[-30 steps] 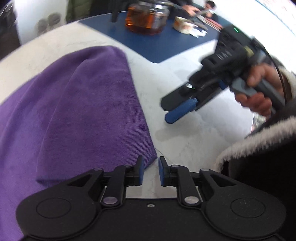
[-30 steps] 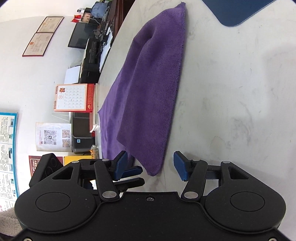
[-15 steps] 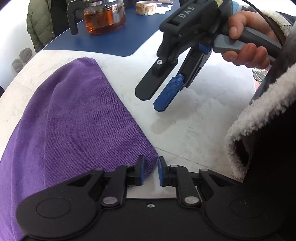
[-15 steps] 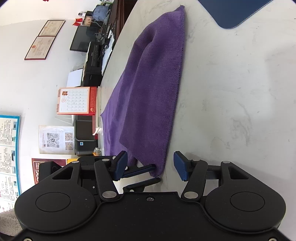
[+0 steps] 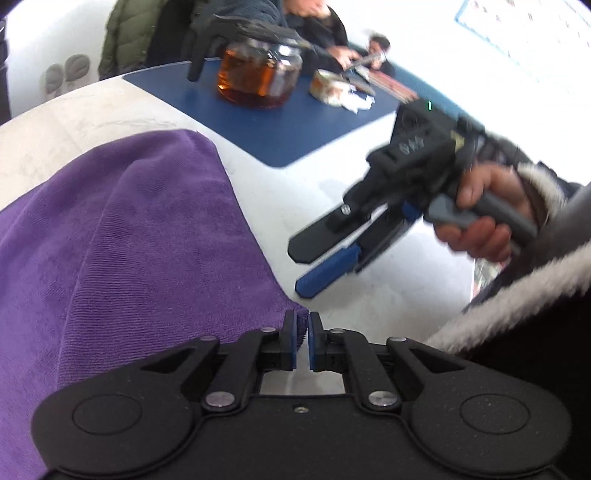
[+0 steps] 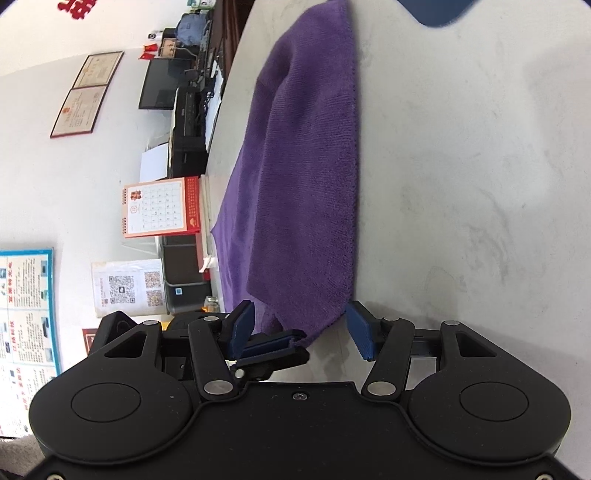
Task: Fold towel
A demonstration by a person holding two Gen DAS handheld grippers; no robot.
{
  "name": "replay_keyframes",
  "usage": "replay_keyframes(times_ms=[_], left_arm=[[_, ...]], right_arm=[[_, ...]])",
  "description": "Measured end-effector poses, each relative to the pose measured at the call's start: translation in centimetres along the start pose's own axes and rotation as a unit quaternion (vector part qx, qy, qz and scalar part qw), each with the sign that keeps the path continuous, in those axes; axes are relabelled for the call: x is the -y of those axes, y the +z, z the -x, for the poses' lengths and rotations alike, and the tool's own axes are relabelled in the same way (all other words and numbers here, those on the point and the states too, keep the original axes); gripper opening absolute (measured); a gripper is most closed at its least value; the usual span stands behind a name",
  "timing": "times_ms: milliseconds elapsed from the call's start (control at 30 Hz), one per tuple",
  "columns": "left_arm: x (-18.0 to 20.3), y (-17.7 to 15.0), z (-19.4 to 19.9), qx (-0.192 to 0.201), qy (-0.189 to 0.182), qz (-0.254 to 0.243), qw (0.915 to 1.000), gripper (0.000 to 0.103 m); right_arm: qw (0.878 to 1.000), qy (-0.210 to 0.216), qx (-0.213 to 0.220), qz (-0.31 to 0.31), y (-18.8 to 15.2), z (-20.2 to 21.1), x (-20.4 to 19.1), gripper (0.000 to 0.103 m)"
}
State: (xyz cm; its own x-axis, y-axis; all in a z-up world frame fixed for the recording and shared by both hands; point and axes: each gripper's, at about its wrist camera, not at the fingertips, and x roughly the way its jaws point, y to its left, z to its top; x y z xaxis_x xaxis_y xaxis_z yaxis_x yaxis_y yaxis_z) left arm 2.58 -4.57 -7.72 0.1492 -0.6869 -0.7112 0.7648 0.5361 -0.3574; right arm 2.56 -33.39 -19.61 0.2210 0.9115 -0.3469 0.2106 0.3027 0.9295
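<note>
Office or meeting room, framed certificates (image 6: 86, 94) on a white wall, wall calendar (image 6: 160, 206), QR-code notice (image 6: 127, 286), dark monitor (image 6: 159, 86) on a cluttered desk, pale marble-look table (image 6: 461, 166), glass teapot (image 5: 258, 75), seated people (image 5: 314, 22) behind.

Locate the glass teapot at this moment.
In the left wrist view, the glass teapot stands upper centre on the blue mat, beyond the purple towel; the right wrist view misses it.

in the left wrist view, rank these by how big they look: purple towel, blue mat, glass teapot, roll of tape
1. purple towel, by far the largest, though it is nearest the camera
2. blue mat
3. glass teapot
4. roll of tape, smallest

The last three sit at a similar distance, so their order looks reliable.
</note>
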Motion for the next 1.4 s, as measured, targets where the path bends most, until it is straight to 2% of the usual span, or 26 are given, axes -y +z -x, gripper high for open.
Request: replay_keyframes(times_ms=[133, 267, 467, 567, 600, 667, 800, 900, 1000, 1133, 1200, 1267, 1400], left_arm=[[0.3, 0.8, 0.7, 0.022, -0.015, 0.022, 0.9994, 0.005], [1.0, 1.1, 1.5, 0.035, -0.031, 0.02, 0.9987, 0.005], [1.8, 1.2, 2.2, 0.053, -0.041, 0.022, 0.9975, 0.005], [2.1, 0.9, 2.4, 0.058, -0.038, 0.03, 0.9971, 0.006], [2.2, 0.8, 2.6, 0.061, -0.035, 0.034, 0.9969, 0.006], [2.2, 0.6, 3.2, 0.07, -0.033, 0.042, 0.9961, 0.007], [1.4, 0.2, 4.9, 0.106, -0.028, 0.07, 0.9916, 0.007], [-0.3, -0.5, 6.7, 0.125, 0.009, 0.096, 0.9874, 0.007], [-3.0, -1.8, 8.3, 0.131, 0.07, 0.139, 0.9792, 0.007], [-5.7, -3.7, 9.4, 0.092, 0.178, 0.151, 0.9681, 0.007], [-6.5, -4.5, 9.4, 0.075, 0.217, 0.145, 0.9625, 0.007], [-7.3, -5.2, 9.5, 0.065, 0.234, 0.15, 0.9584, 0.007], [-7.6, -6.3, 9.7, 0.051, 0.25, 0.145, 0.9558, 0.007]], right_arm=[[0.999, 0.02, 0.0, -0.027, 0.2, -0.1, 0.6, 0.055], [0.998, 0.04, 0.002, -0.047, 0.5, -0.7, 1.0, 0.055], [0.998, 0.047, 0.005, -0.027, 1.0, -1.8, 0.2, 0.052], [0.999, 0.049, 0.006, -0.016, 0.9, -1.8, 0.0, 0.037], [0.999, 0.049, 0.008, -0.008, 0.9, -1.7, -0.2, 0.025], [0.999, 0.038, 0.018, 0.019, 0.7, -1.2, -0.6, 0.01], [0.998, 0.0, 0.037, 0.059, 0.5, -0.2, -1.2, 0.004], [0.995, -0.024, 0.045, 0.082, 0.4, 0.4, -1.5, 0.004], [0.992, -0.049, 0.042, 0.104, 0.1, 0.9, -1.9, 0.004], [0.985, -0.094, 0.038, 0.138, -0.5, 2.3, -2.4, 0.004], [0.978, -0.125, 0.037, 0.16, -0.6, 3.2, -2.7, 0.004], [0.974, -0.144, 0.036, 0.172, -0.8, 3.6, -2.9, 0.004], [0.955, -0.204, 0.029, 0.212, -1.5, 4.1, -3.4, 0.004]])
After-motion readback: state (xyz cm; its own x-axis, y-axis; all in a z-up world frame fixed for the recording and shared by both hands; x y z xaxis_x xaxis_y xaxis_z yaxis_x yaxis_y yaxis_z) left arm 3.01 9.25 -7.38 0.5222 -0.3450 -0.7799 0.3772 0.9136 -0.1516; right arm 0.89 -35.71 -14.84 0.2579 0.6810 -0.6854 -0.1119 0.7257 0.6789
